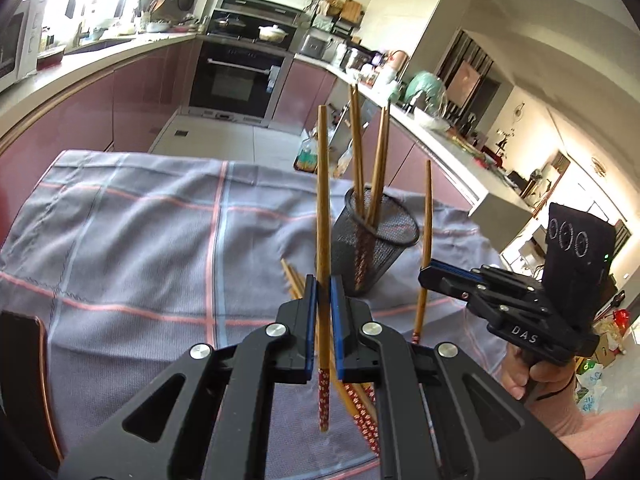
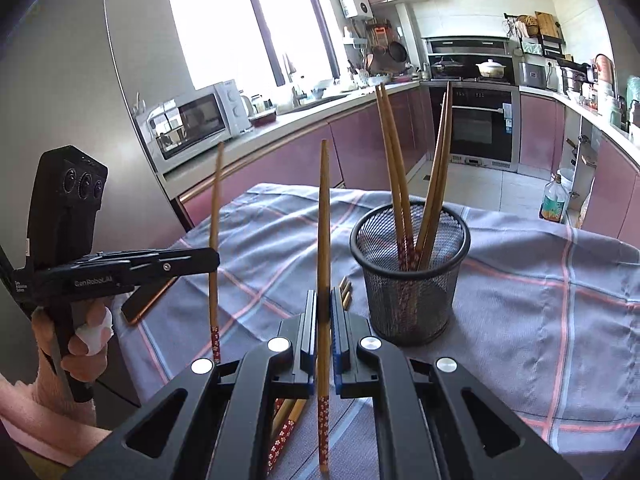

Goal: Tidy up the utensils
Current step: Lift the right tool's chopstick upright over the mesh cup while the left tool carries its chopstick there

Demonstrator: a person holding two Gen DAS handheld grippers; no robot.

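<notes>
My left gripper (image 1: 323, 294) is shut on a wooden chopstick (image 1: 323, 200) held upright, red patterned end down, left of the black mesh cup (image 1: 370, 246). My right gripper (image 2: 323, 307) is shut on another upright chopstick (image 2: 323, 220), left of the same cup (image 2: 412, 276). The cup holds several chopsticks (image 2: 400, 184) standing in it. Loose chopsticks (image 1: 352, 396) lie on the cloth below both grippers, also in the right wrist view (image 2: 286, 420). Each gripper shows in the other's view: the right one (image 1: 426, 274) and the left one (image 2: 214, 258).
A grey checked cloth (image 1: 140, 240) covers the table. A dark phone-like slab (image 2: 146, 300) lies on the cloth near the left hand. Kitchen counters, an oven (image 1: 240, 76) and a microwave (image 2: 192, 124) stand behind. A bottle (image 2: 554, 200) sits on the floor.
</notes>
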